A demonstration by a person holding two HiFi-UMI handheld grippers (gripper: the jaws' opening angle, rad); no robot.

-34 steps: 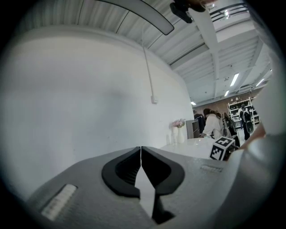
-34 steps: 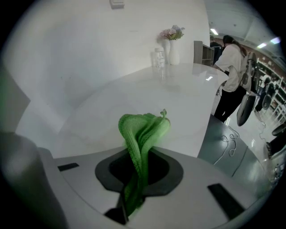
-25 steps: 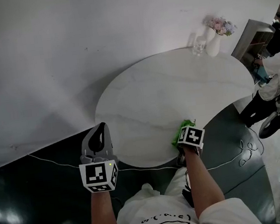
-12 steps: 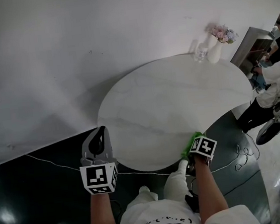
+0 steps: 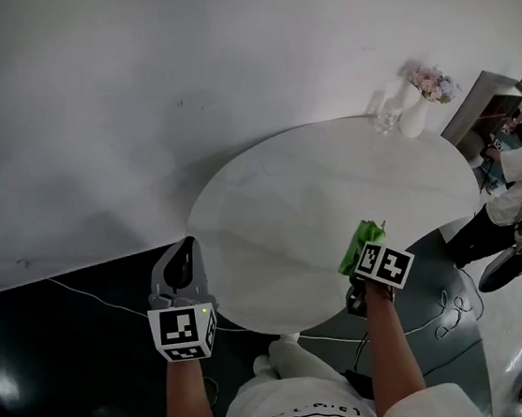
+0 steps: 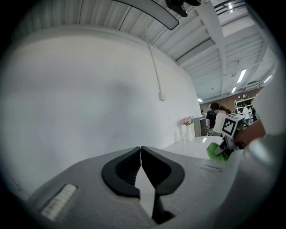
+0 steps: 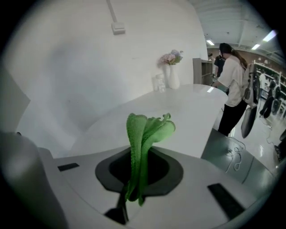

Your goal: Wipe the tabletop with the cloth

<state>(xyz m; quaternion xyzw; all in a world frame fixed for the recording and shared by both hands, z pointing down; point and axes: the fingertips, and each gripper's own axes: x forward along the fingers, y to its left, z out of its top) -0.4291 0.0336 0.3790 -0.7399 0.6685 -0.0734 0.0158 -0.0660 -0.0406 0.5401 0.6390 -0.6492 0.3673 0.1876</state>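
**Head view:** the right tool (image 5: 363, 243) holds the green cloth (image 5: 360, 238) at the near right edge of the round desk (image 5: 306, 188). The left tool (image 5: 185, 252) hangs just off the desk's near left edge.

**Left gripper view:** its jaws meet, with nothing between them.

**Right gripper view:** the jaws clamp the cloth's bunched folds. Contact with the desk cannot be confirmed.

**Recommended:** press the cloth flat on the desk and sweep in overlapping passes. Stop short of the vase (image 7: 172, 76) at the desk's far edge.

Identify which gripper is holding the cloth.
The right gripper: the green cloth is pinched in its jaws, while the left gripper is shut on nothing.
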